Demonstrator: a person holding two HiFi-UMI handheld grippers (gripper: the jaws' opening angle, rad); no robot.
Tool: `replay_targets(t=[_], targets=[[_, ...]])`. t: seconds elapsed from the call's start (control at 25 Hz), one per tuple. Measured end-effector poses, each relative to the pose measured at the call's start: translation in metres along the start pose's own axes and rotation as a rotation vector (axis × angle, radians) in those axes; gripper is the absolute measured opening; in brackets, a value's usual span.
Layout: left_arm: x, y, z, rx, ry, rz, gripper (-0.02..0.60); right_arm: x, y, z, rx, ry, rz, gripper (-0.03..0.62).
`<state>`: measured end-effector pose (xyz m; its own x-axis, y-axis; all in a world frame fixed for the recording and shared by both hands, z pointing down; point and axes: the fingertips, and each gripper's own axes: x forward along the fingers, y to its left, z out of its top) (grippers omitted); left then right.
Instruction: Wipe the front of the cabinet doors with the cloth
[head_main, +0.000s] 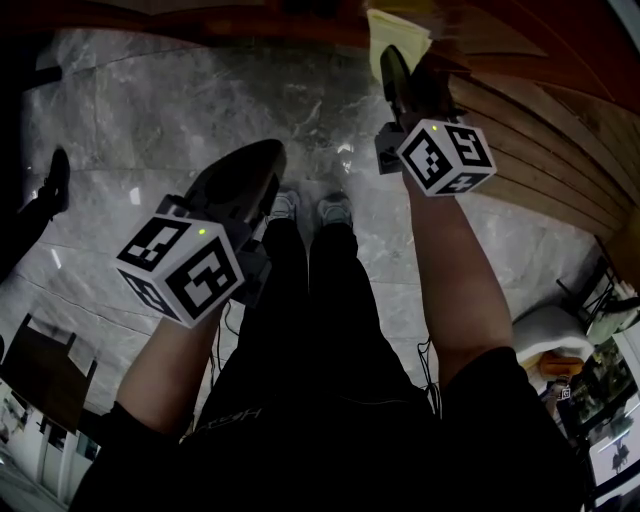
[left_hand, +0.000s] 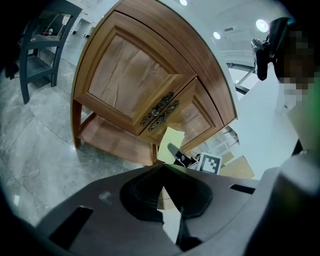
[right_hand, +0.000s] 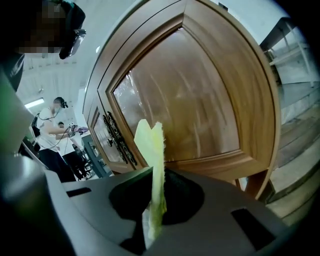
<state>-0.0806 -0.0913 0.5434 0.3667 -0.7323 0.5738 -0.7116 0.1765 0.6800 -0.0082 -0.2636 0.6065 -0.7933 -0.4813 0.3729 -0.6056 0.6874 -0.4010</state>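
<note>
R gripper (right_hand: 156, 172) clamps yellow cloth (right_hand: 149, 137) by cabinet door (right_hand: 200, 100); L gripper (left_hand: 163, 172) closed — empty.

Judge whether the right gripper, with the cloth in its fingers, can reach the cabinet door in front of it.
Probably yes. The right gripper holds the cloth upright just before the door panel, and nothing shows between them.
</note>
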Motion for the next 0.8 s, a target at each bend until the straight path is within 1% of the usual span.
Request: replay_targets(t=[0.36,0.68,0.8], targets=[[0.02,-0.036,-0.012,0.033,0.026,-0.028,0.006,-0.039,-0.046,0.009,0.009,-0.025,-0.073,0.041],[0.038,-0.065,-0.025,0.07,0.058,-0.046,0.006,-0.079,-0.093,0.014,0.046,-0.057,-0.155,0.041],[0.045,-0.079,-0.029,0.092,0.067,-0.059,0.006,-0.093,-0.111,0.019,0.076,-0.082,-0.181,0.041]])
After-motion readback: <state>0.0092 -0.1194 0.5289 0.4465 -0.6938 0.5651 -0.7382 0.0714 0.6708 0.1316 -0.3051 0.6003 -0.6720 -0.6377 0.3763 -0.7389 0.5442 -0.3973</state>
